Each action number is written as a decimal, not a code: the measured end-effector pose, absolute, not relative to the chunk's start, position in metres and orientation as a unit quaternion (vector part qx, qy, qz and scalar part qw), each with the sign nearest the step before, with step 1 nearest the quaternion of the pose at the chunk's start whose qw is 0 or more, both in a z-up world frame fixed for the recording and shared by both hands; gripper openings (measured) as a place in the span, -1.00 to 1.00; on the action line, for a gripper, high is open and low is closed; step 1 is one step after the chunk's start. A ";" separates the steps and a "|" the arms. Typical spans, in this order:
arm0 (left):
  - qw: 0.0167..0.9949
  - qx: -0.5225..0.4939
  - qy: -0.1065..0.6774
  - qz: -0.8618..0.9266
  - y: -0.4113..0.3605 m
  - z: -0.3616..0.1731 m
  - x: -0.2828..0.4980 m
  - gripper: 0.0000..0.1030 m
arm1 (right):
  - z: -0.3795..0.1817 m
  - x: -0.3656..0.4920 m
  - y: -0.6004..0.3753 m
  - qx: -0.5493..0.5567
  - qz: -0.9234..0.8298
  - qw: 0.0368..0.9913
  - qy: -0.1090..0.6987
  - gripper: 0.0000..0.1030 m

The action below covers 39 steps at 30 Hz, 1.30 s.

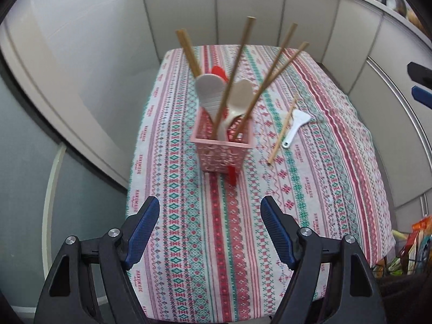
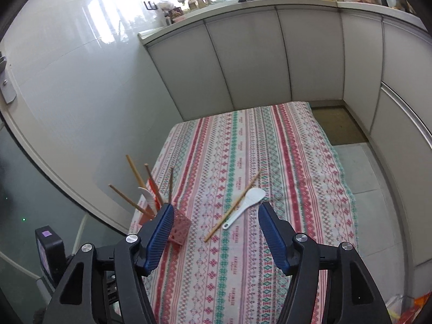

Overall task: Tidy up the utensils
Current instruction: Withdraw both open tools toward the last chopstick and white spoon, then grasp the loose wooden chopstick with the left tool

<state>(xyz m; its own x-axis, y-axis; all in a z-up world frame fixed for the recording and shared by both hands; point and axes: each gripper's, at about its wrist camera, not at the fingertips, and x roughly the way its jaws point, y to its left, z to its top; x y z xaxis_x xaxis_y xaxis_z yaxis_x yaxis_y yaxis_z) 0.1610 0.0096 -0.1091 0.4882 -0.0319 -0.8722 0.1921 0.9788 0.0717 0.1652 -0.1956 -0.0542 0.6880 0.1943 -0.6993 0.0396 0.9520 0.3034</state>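
Observation:
A pink lattice basket (image 1: 222, 151) stands on the patterned tablecloth (image 1: 189, 216), holding several wooden chopsticks (image 1: 233, 78), two pale spoons (image 1: 210, 91) and a red utensil (image 1: 218, 71). A loose chopstick (image 1: 282, 132) and a white rice paddle (image 1: 295, 125) lie on the cloth to its right. My left gripper (image 1: 210, 232) hovers open in front of the basket, nothing between its fingers. My right gripper (image 2: 214, 235) is open and empty above the cloth. In the right wrist view the chopstick (image 2: 233, 206) and the paddle (image 2: 247, 203) lie just ahead of it, the basket (image 2: 179, 228) by its left finger.
The cloth-covered table (image 2: 270, 148) sits in a kitchen corner, with white cabinet doors (image 2: 256, 62) behind and to the right and a glossy wall on the left. Bags (image 1: 415, 245) lie on the floor at the right. The right gripper's fingertips (image 1: 421, 86) show at the left view's right edge.

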 end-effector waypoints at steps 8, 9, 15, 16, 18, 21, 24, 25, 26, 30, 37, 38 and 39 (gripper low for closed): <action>0.847 0.121 0.507 -0.104 -0.040 -0.115 0.150 0.55 | -0.094 0.159 -0.245 0.178 0.003 0.887 0.426 0.56; 0.844 0.126 0.510 -0.107 -0.047 -0.116 0.151 0.55 | -0.100 0.159 -0.252 0.184 -0.002 0.884 0.430 0.57; 0.828 0.173 0.512 -0.149 -0.121 -0.120 0.163 0.55 | -0.139 0.150 -0.300 0.238 -0.029 0.852 0.465 0.57; 0.824 0.178 0.515 -0.158 -0.136 -0.121 0.168 0.55 | -0.145 0.148 -0.312 0.247 -0.045 0.849 0.465 0.57; 0.814 0.185 0.524 -0.168 -0.160 -0.126 0.180 0.55 | -0.156 0.147 -0.333 0.254 -0.077 0.841 0.472 0.57; 0.800 0.182 0.545 -0.173 -0.192 -0.137 0.208 0.55 | -0.172 0.149 -0.361 0.257 -0.113 0.827 0.486 0.57; 0.798 0.186 0.551 -0.158 -0.214 -0.147 0.242 0.55 | -0.186 0.148 -0.385 0.274 -0.145 0.811 0.497 0.57; 0.797 0.187 0.553 -0.153 -0.222 -0.152 0.256 0.55 | -0.191 0.148 -0.391 0.280 -0.150 0.804 0.502 0.57; 0.797 0.186 0.556 -0.150 -0.226 -0.156 0.268 0.55 | -0.195 0.149 -0.396 0.287 -0.151 0.799 0.507 0.57; 0.808 0.175 0.548 -0.129 -0.237 -0.172 0.316 0.44 | -0.202 0.156 -0.397 0.301 -0.136 0.789 0.518 0.57; 0.804 0.152 0.564 -0.108 -0.237 -0.217 0.386 -0.20 | -0.207 0.188 -0.382 0.288 -0.107 0.789 0.532 0.57; 0.803 0.146 0.568 -0.105 -0.236 -0.224 0.392 -0.24 | -0.209 0.192 -0.379 0.287 -0.104 0.788 0.534 0.57; 0.803 0.142 0.571 -0.098 -0.234 -0.230 0.399 -0.26 | -0.212 0.196 -0.377 0.286 -0.102 0.787 0.537 0.57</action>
